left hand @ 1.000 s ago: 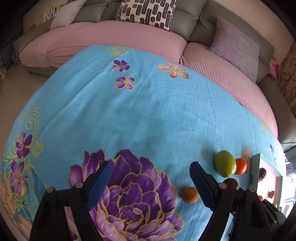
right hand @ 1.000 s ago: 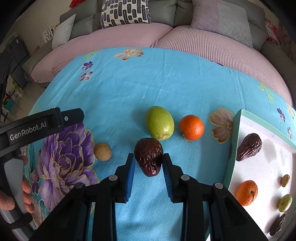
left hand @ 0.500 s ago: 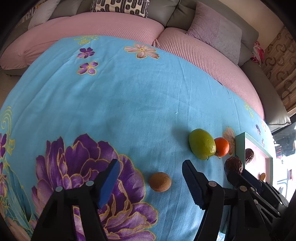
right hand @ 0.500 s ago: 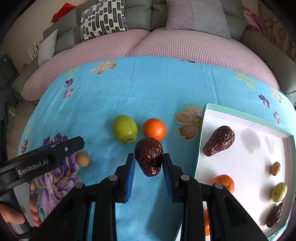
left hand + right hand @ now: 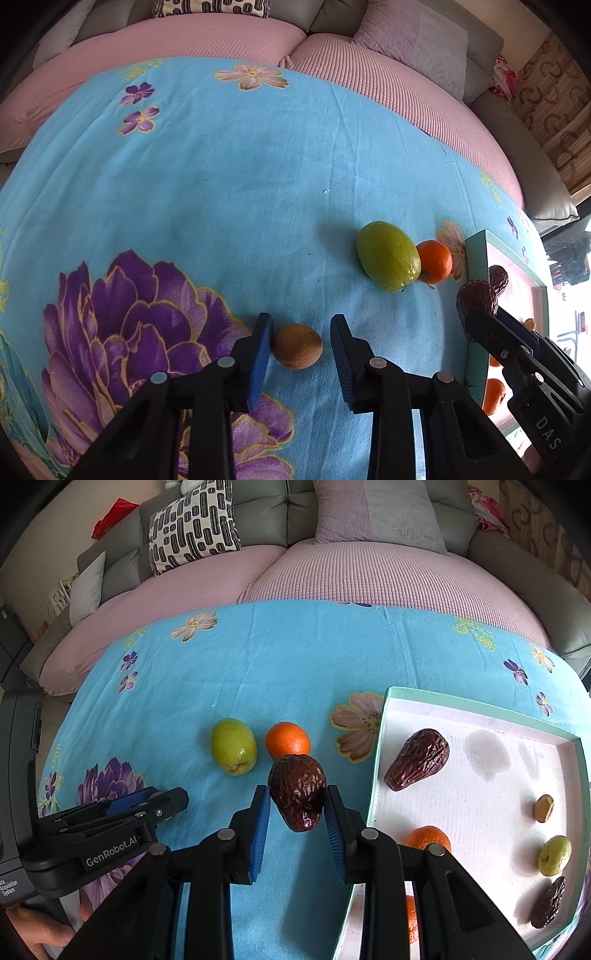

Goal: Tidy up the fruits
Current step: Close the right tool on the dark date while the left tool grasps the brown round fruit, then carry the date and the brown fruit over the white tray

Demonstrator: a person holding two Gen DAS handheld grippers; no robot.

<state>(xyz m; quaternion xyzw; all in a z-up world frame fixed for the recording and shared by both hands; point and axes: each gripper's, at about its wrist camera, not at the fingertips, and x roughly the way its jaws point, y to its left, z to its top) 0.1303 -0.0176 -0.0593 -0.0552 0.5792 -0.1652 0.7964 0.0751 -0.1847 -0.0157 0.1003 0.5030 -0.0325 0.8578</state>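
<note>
My left gripper (image 5: 301, 341) is open with its jaws on either side of a small round brown fruit (image 5: 297, 346) lying on the blue cloth; the left pad touches or nearly touches it. My right gripper (image 5: 295, 808) is shut on a dark wrinkled date (image 5: 297, 797), held above the cloth just left of the tray (image 5: 480, 710); it also shows in the left wrist view (image 5: 476, 299). A green fruit (image 5: 233, 746) and an orange (image 5: 288, 740) lie side by side on the cloth. The tray holds another date (image 5: 417, 758), oranges and small fruits.
The blue flowered cloth (image 5: 221, 177) covers a table. A pink round sofa (image 5: 332, 572) with cushions curves behind it. The left gripper's body (image 5: 110, 830) lies at the right wrist view's lower left.
My left gripper moved right and forward until its jaws straddle the brown fruit, and they narrowed. My right gripper carried the date to the right, closer to the tray.
</note>
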